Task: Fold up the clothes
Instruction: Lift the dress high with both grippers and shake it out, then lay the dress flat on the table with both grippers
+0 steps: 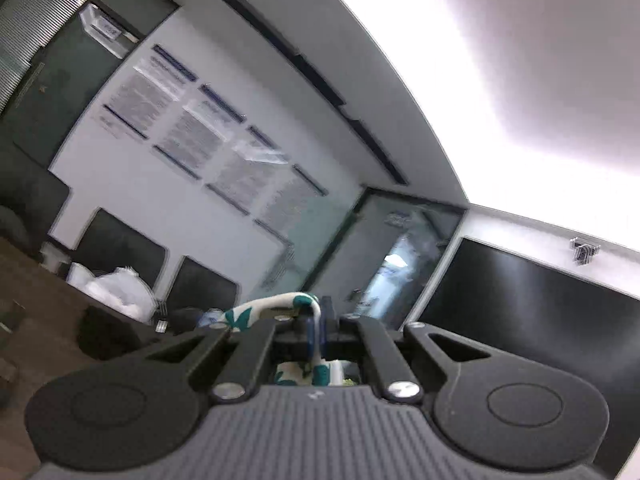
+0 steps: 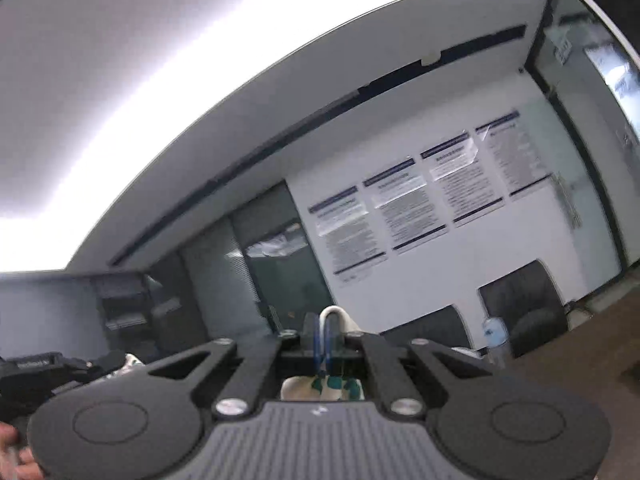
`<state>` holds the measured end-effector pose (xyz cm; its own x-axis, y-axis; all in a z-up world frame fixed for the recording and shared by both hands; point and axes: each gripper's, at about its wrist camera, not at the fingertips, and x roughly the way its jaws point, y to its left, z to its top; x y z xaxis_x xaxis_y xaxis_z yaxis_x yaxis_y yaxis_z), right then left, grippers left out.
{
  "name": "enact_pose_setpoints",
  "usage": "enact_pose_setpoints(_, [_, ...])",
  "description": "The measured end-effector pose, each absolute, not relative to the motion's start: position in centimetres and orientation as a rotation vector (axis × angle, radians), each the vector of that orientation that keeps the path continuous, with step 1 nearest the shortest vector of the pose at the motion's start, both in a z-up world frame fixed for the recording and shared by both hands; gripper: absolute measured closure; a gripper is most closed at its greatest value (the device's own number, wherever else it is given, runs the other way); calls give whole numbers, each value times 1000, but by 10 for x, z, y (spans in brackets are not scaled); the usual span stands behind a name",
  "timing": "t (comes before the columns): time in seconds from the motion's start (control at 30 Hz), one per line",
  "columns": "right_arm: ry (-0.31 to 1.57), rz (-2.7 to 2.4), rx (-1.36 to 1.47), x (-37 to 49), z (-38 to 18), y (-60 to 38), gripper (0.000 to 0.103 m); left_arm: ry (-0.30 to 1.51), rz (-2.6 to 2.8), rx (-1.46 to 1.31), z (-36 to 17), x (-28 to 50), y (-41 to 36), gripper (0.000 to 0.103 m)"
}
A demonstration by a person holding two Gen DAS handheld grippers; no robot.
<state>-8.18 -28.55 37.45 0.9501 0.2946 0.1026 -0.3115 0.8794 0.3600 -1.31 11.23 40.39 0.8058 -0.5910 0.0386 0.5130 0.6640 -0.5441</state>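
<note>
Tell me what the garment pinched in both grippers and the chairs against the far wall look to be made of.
Garment: thin soft cloth, white with teal leaf print, matte; it curls limply over the left gripper and bunches in the right gripper. Likely cotton or a blend, though fibre is unclear.
Chairs: black backs with a faint sheen, possibly leather or faux leather; blur leaves it open.

Wall posters (image 2: 416, 204) carry printed text, too blurred to read.

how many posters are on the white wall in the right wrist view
4, in one row: first poster leftmost, second poster, third poster, fourth poster nearest the glass wall. None looks hidden.
</note>
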Motion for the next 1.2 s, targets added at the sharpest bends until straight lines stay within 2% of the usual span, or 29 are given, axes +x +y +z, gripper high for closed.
enact_pose_setpoints(0.27, [121,151,283,41,369,-252,102,342,-483,-565,379,106,99,100])
enact_pose_setpoints(0.4, [123,86,272,92,386,-242,102,410,-407,-592,404,157,98,100])
enact_pose_setpoints(0.57, [-52,155,270,51,421,-252,102,187,-489,-423,449,103,91,100])
enact_pose_setpoints(0.7, [-7,163,207,24,399,-263,102,175,-488,-291,429,72,88,100])
enact_pose_setpoints(0.8, [102,168,166,12,359,-271,101,282,-465,-261,371,66,96,100])
enact_pose_setpoints(0.93, [371,188,109,-1,252,-272,101,529,-436,-224,246,51,103,100])
enact_pose_setpoints(1.0, [580,206,65,-7,181,-268,97,694,-413,-213,163,33,103,97])
enact_pose_setpoints(1.03, [692,223,43,-12,145,-266,91,752,-388,-202,130,22,102,97])
enact_pose_setpoints(1.1, [816,249,-8,-29,92,-260,90,818,-331,-92,75,-2,95,97])
enact_pose_setpoints(1.13, [834,255,-33,-38,74,-256,84,820,-300,-63,58,-13,92,95])
enact_pose_setpoints(1.2, [846,273,-65,-51,47,-250,66,772,-266,-33,44,-30,85,66])
